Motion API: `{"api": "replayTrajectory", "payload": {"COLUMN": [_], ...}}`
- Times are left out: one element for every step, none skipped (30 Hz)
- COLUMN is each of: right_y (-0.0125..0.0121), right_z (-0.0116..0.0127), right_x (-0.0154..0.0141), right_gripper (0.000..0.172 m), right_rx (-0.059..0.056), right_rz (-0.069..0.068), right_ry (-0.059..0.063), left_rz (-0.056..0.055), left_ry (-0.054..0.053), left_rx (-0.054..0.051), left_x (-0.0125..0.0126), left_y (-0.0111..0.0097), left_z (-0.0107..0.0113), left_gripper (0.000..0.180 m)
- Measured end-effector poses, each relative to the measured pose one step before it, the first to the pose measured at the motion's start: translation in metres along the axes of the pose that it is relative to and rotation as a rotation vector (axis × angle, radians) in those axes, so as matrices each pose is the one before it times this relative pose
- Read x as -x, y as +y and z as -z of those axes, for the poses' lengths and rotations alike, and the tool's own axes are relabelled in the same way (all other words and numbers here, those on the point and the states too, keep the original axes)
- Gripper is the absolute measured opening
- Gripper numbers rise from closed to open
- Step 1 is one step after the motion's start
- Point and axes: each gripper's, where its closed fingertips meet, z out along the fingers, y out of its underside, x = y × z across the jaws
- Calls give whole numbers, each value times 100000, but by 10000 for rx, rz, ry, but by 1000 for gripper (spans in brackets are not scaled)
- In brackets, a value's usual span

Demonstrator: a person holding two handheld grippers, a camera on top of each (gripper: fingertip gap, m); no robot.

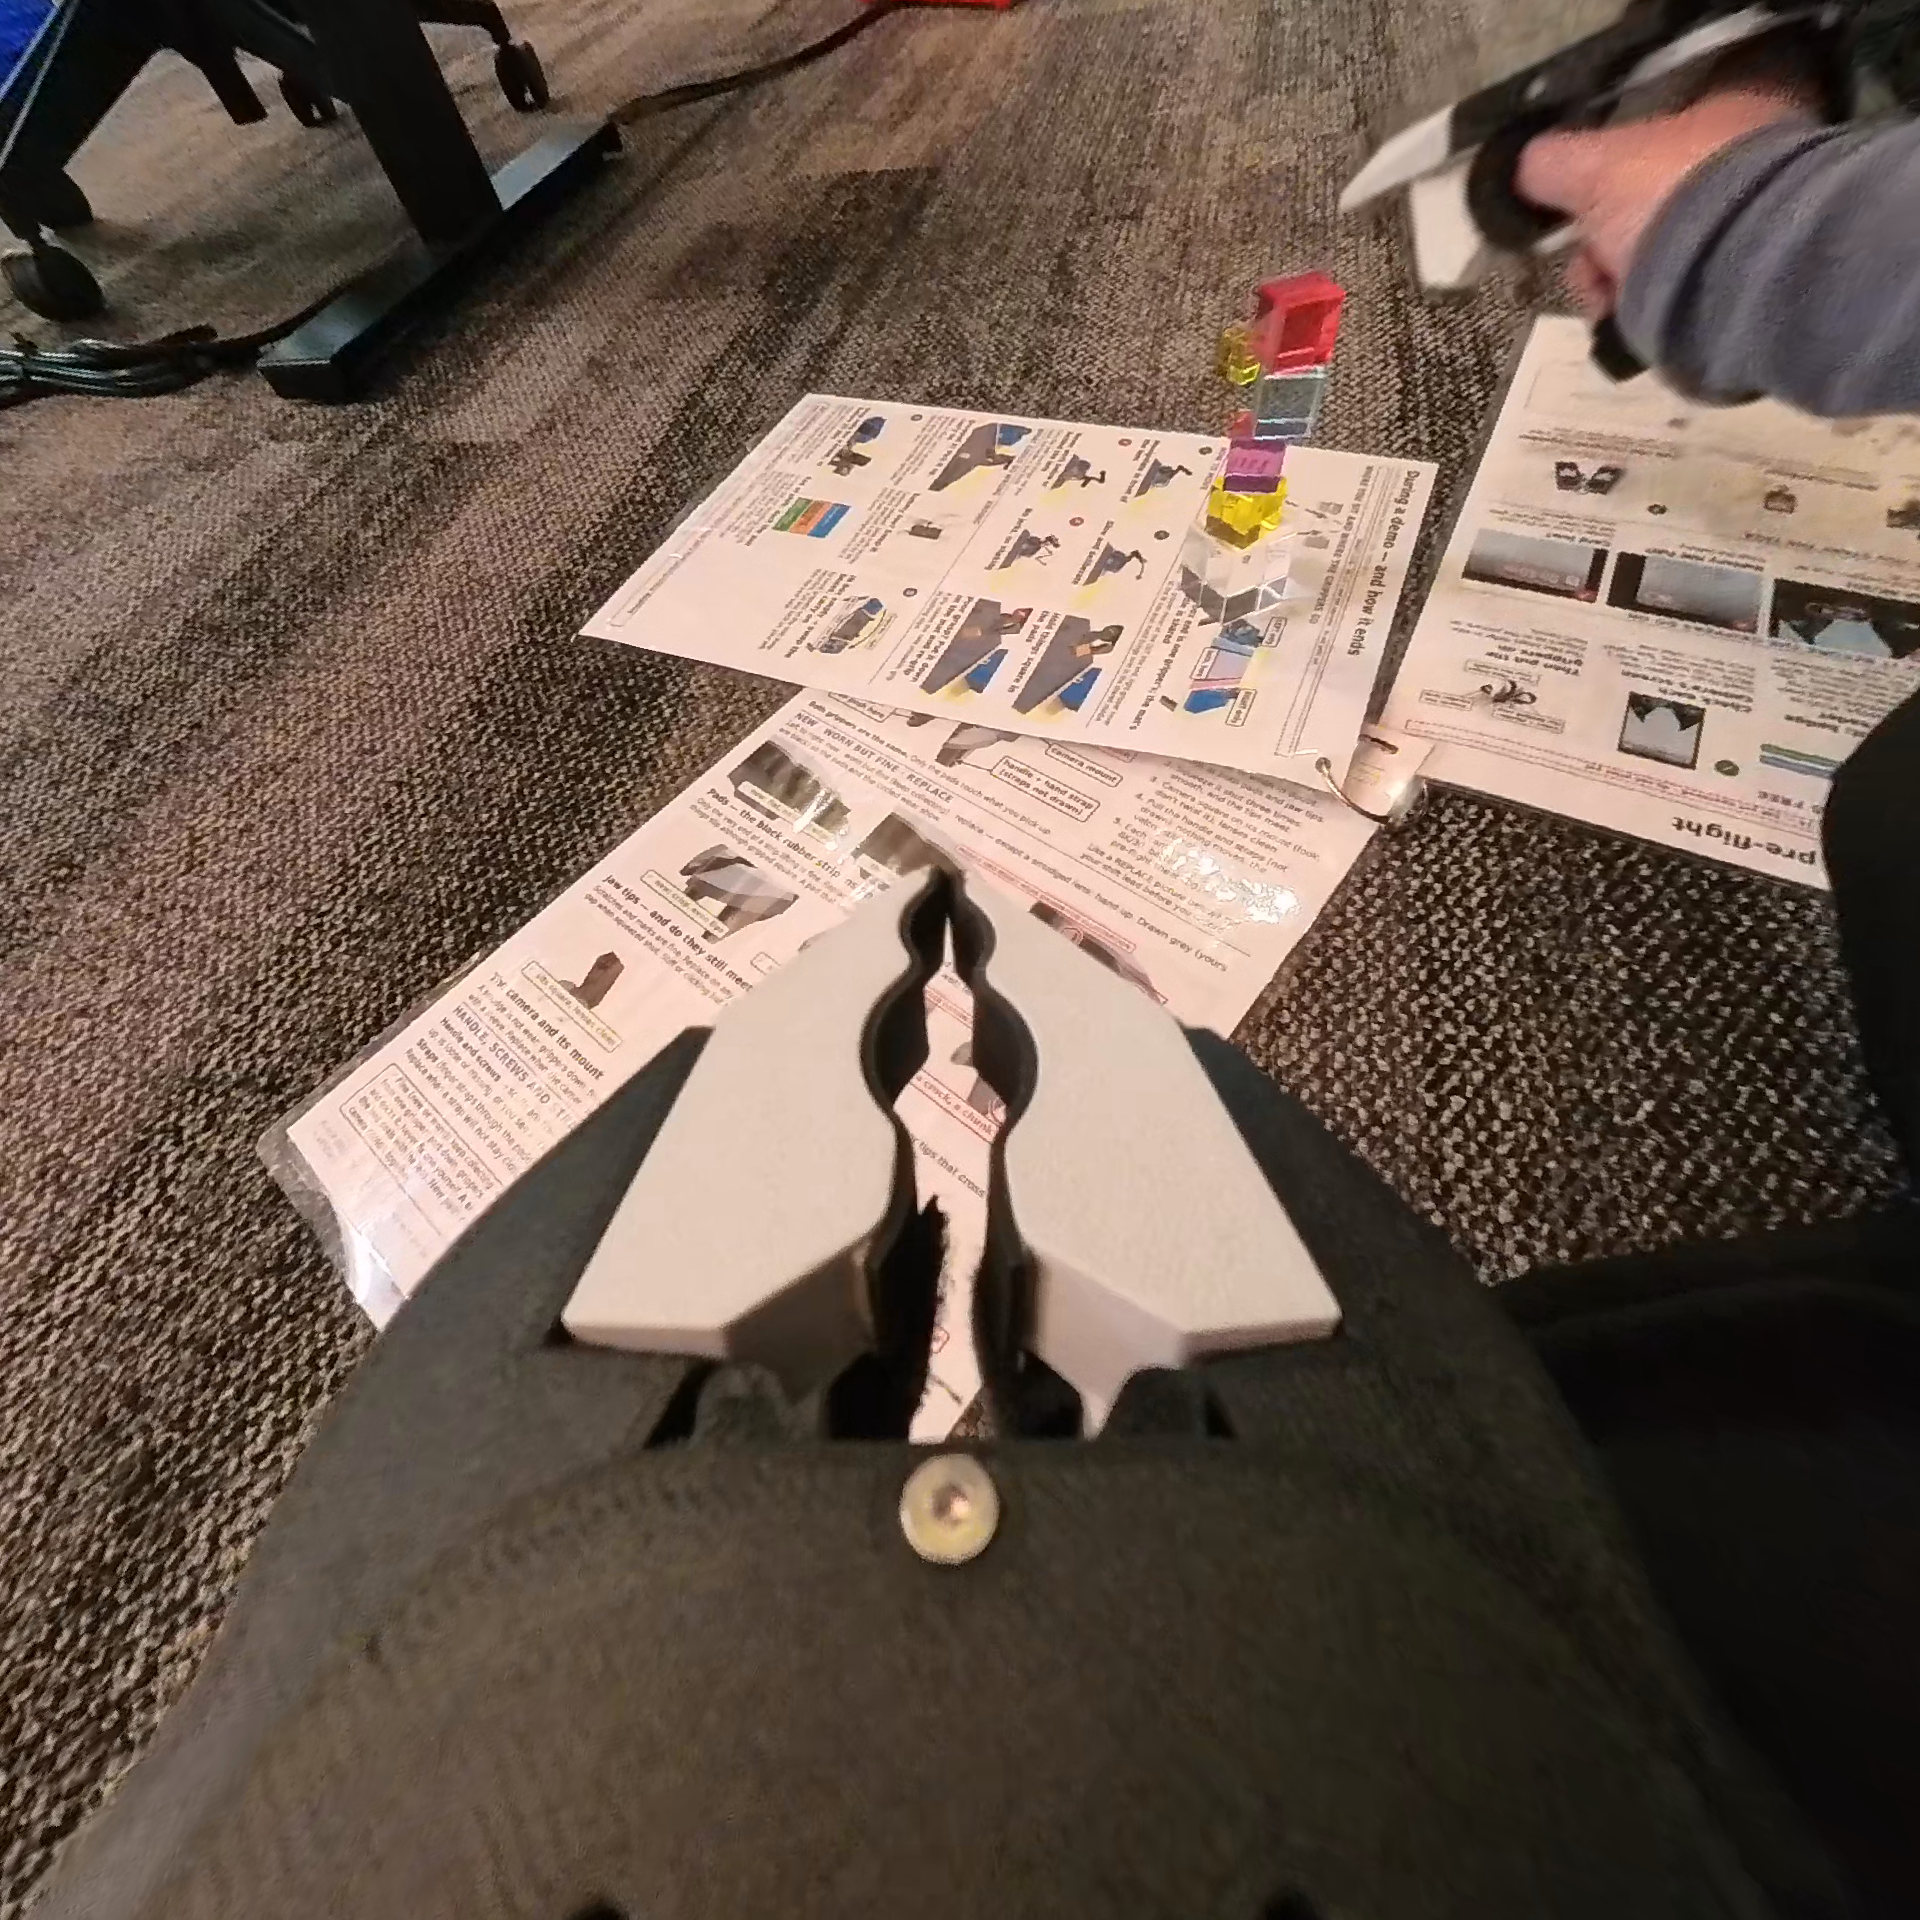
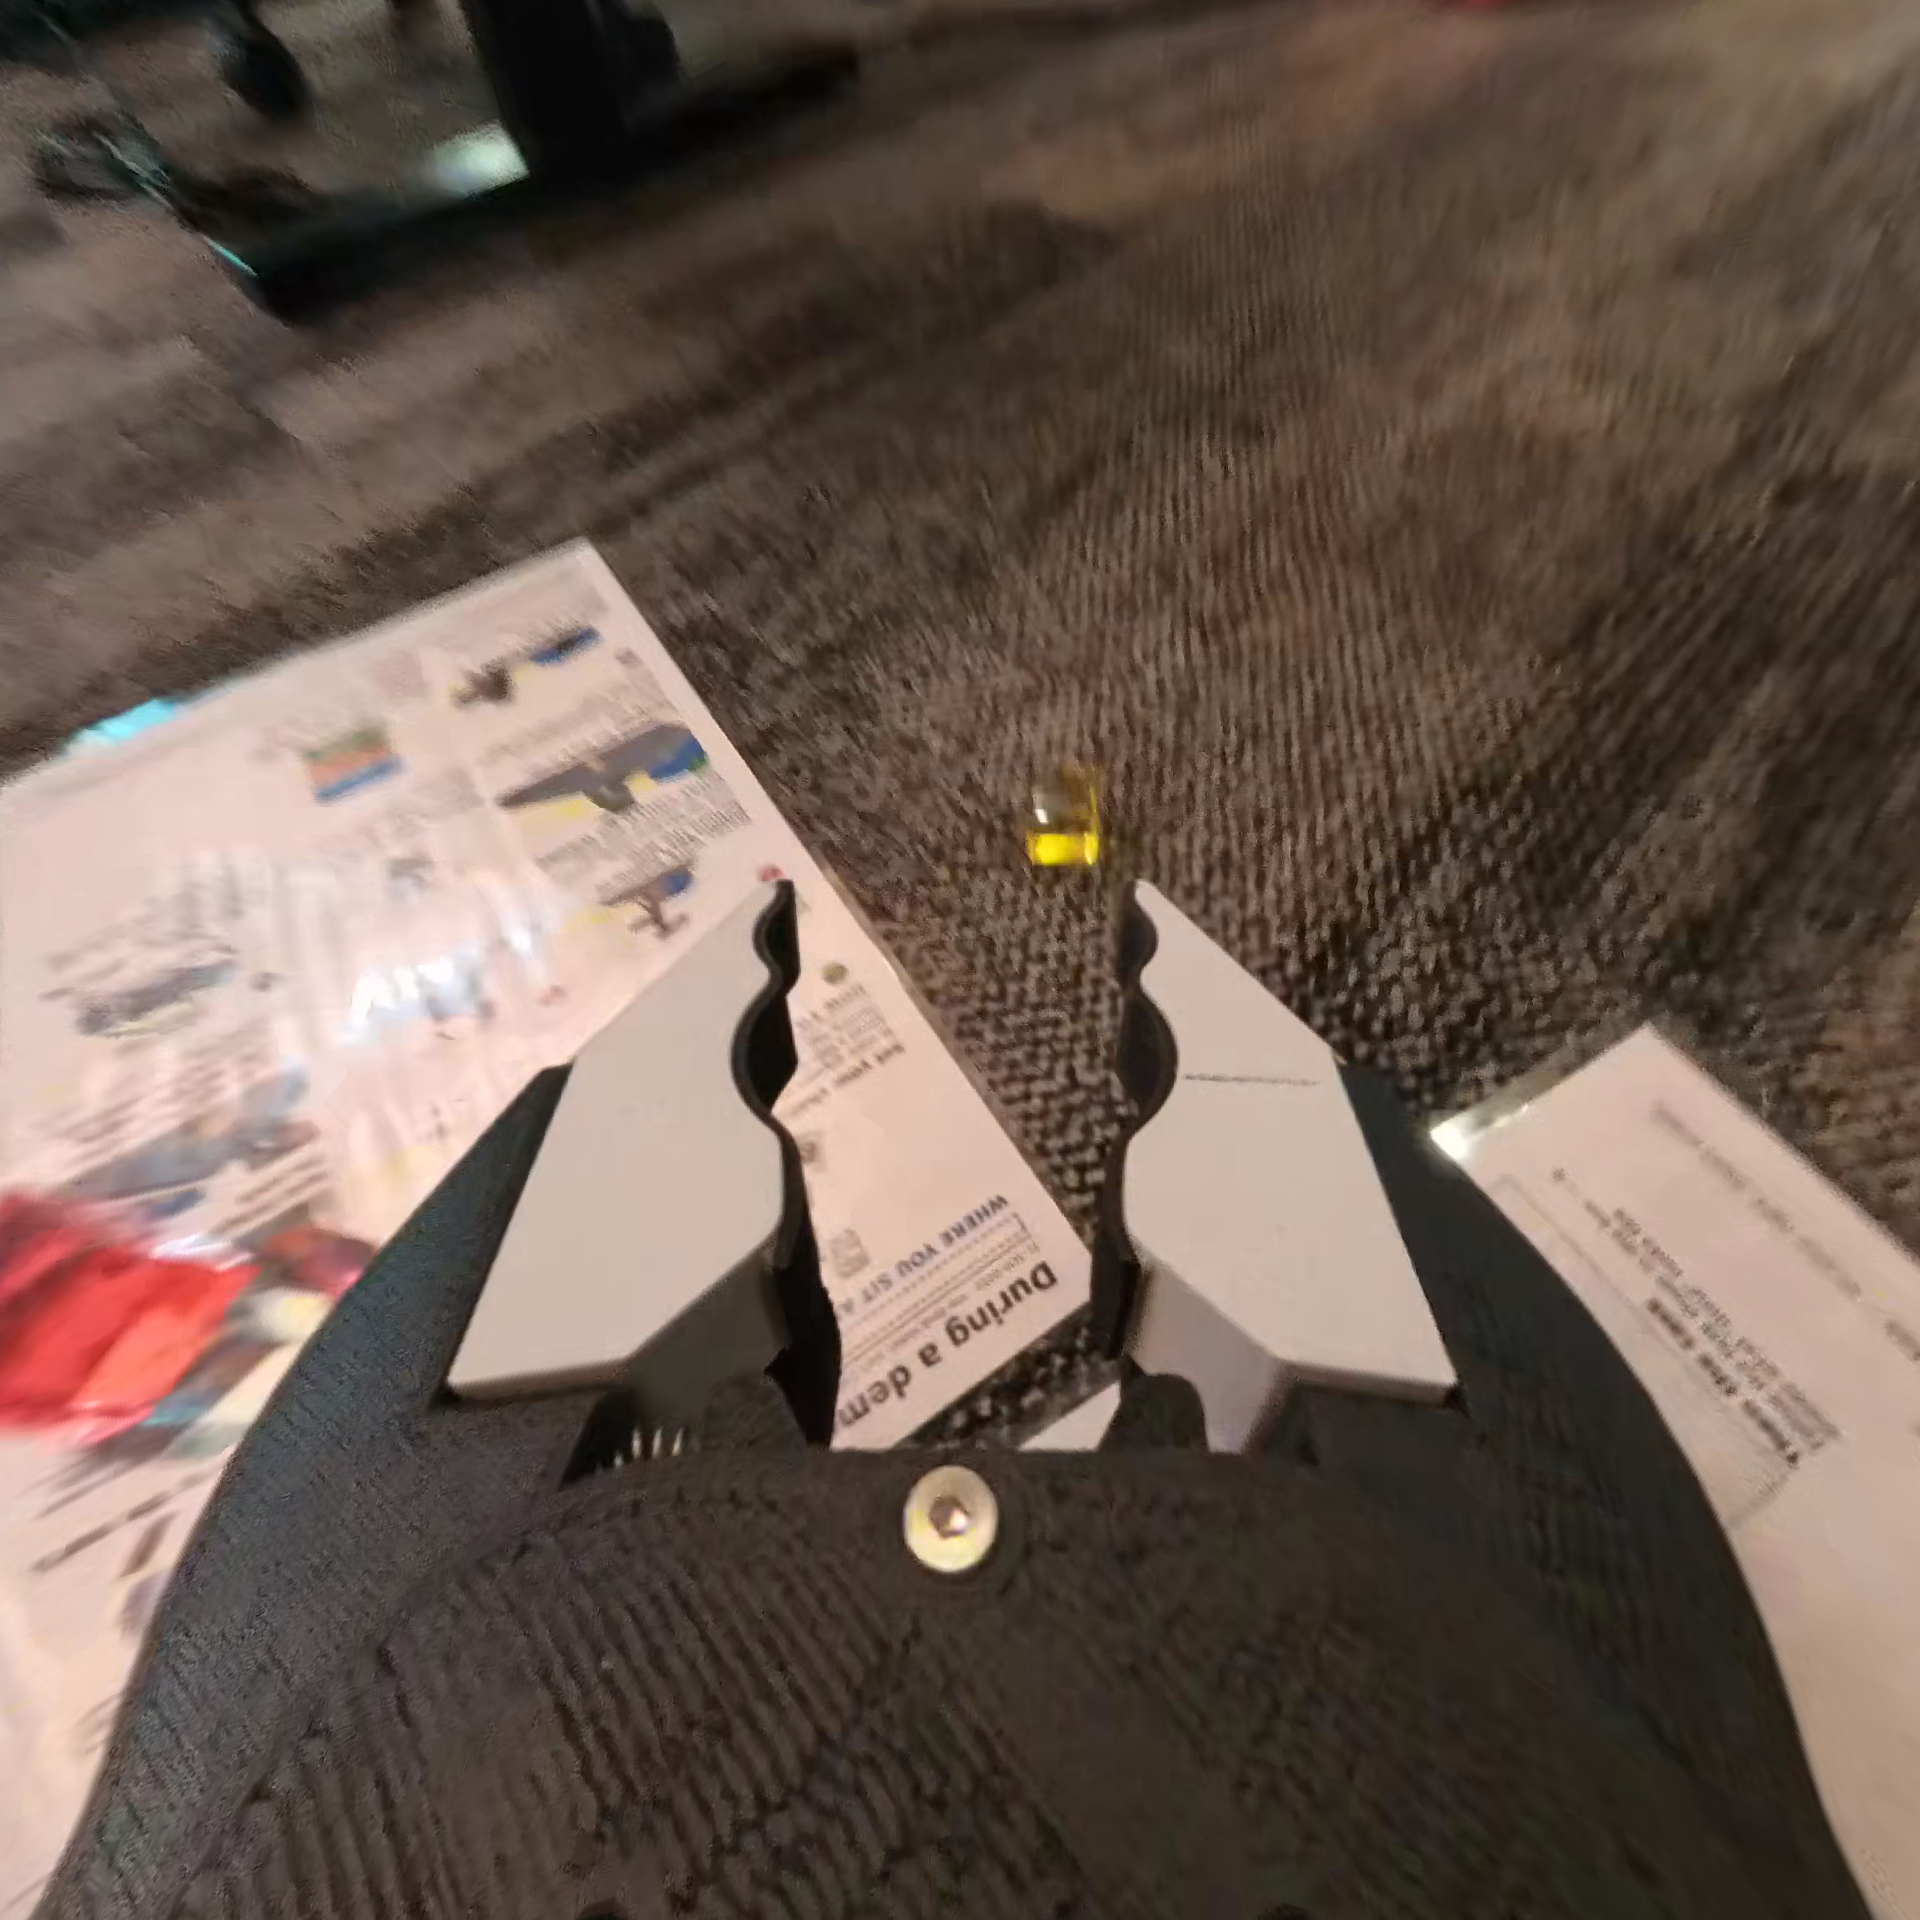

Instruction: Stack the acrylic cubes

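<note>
Left gripper (image 1: 943,883): jaws closed, bare, above a laminated sheet (image 1: 623,1039). Right gripper (image 2: 956,894): jaws wide, near a seemingly loose yellow cube (image 2: 1062,831) on carpet (image 2: 1455,623).

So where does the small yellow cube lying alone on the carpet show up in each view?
Left wrist view: yellow cube upper right, partly behind the block tower.
Right wrist view: centre, on carpet just beyond the open right gripper.
Shared landmark: illustrated laminated sheet.

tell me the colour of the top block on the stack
Red, translucent, on the stack's top block; left wrist view shows it best.
</note>
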Motion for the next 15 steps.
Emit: {"api": "replayTrajectory", "payload": {"right_y": [1182, 800, 521, 416, 265, 127, 161, -13, -143, -102, -83, -119, -170, -150, -146], "right_z": [-1347, -1268, -1226, -1166, -1139, -1104, -1072, -940, -841, -825, -744, -643, -539, -431, -331], "right_x": [-647, -382, -317, -602, -547, -188, -331, -484, -231, -84, -175, -64, 57, 70, 103], "right_gripper": [59, 54, 51, 49, 49, 49, 50, 51, 50, 51, 51, 50, 50, 49, 47], "right_rx": [399, 183, 66, 77, 45, 15, 121, 69, 19, 96, 127, 102, 45, 31, 21], "right_rz": [-253, -349, -388, -275, -164, -106, 9, 165, 196, 173, 166, 174, 146, 128, 116], "right_ry": [110, -60, -115, 59, 67, -131, -6, 127, 8, -61, 31, 1, -34, 0, 15], "left_rz": [-60, -10, 13, 14, 28, 33, 4, -2, 20, 28, 38, 29, -13, -38, -40], "left_ry": [2, 2, 40, 50, 54, 73, 57, 29, 39, 50, 28, 38, 31, 4, 18], "left_rx": [-26, -17, 8, 66, 118, 135, 110, 95, 72, 70, 102, 100, 86, 64, 48], "left_x": [-34, 10, -19, 14, 11, -5, 10, 28, 16, 1, 7, -39, -62, -39, -56], "left_y": [9, 7, 65, 178, 229, 221, 186, 146, 114, 97, 121, 115, 107, 83, 56], "left_z": [-21, -65, -128, -219, -292, -315, -293, -241, -192, -175, -183, -175, -152, -130, -90], "left_gripper": [0, 0, 0, 0, 0, 0, 0, 0, 0, 0, 0, 0, 0, 0, 0]}}
